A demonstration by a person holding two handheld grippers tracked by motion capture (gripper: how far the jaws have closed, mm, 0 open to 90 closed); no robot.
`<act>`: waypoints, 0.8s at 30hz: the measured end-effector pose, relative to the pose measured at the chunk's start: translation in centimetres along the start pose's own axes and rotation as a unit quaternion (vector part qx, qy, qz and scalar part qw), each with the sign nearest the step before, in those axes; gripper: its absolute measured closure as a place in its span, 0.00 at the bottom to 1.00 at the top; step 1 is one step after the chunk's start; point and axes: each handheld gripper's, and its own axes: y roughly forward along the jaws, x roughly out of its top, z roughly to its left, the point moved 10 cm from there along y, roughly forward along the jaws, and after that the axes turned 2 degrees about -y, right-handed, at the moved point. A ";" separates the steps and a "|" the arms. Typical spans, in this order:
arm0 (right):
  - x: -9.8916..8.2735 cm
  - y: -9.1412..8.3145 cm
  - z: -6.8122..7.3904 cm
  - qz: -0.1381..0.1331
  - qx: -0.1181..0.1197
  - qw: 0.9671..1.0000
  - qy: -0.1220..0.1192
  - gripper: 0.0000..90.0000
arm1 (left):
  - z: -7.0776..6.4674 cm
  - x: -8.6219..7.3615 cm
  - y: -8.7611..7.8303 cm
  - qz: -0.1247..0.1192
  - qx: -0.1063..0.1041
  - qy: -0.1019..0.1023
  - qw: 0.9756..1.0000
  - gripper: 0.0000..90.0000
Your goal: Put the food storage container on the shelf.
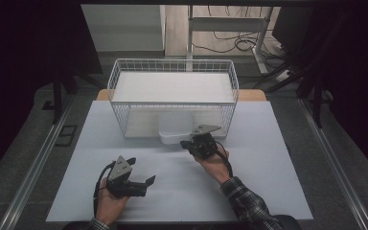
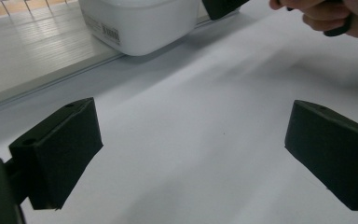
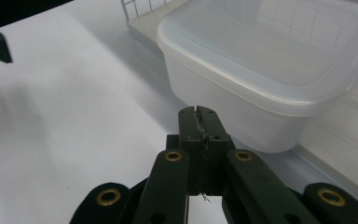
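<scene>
Left gripper (image 1: 146, 184), fingers apart, empty.

The container (image 3: 270, 79) just ahead of the black right gripper (image 3: 204, 122) fingertips is translucent milky white, with a small dark printed label on its side. The wire basket (image 1: 172, 67) beyond it is white. The left gripper (image 2: 191, 154) has matte black pads over a pale grey-white table sheet (image 1: 268, 158). The sleeve (image 1: 249, 201) behind the right gripper is dark plaid.

The white tub (image 2: 142, 23) is cut off by the left gripper view's top edge, its label (image 2: 110, 33) too small to read.
</scene>
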 end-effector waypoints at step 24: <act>2.0 4.0 -1.4 0.003 -0.011 1.000 0.000 0.99 | -0.4 -0.3 0.9 0.005 -0.022 -0.004 1.000 0.04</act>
